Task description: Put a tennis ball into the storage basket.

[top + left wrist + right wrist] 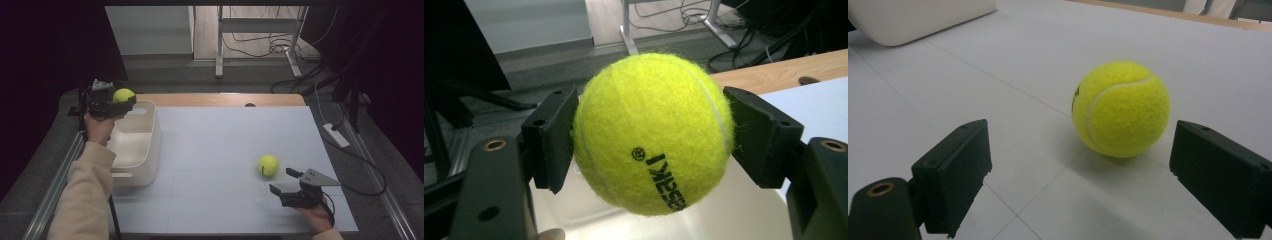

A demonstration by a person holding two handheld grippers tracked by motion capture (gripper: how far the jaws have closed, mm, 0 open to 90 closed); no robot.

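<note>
Tennis ball one (651,132) is clamped between the jaws of my left tool (112,102), held above the white bin (142,145) (bench's left side). Tennis ball two (1120,107) rests on the bench (225,135), just ahead of my right tool (287,182), jaws apart.

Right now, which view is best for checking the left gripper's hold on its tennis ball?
The left gripper view: the held tennis ball sits close up, clamped by both jaws, above the white bin. The high view shows the same ball small in the left gripper over the bin. The right gripper view faces the other ball.
</note>
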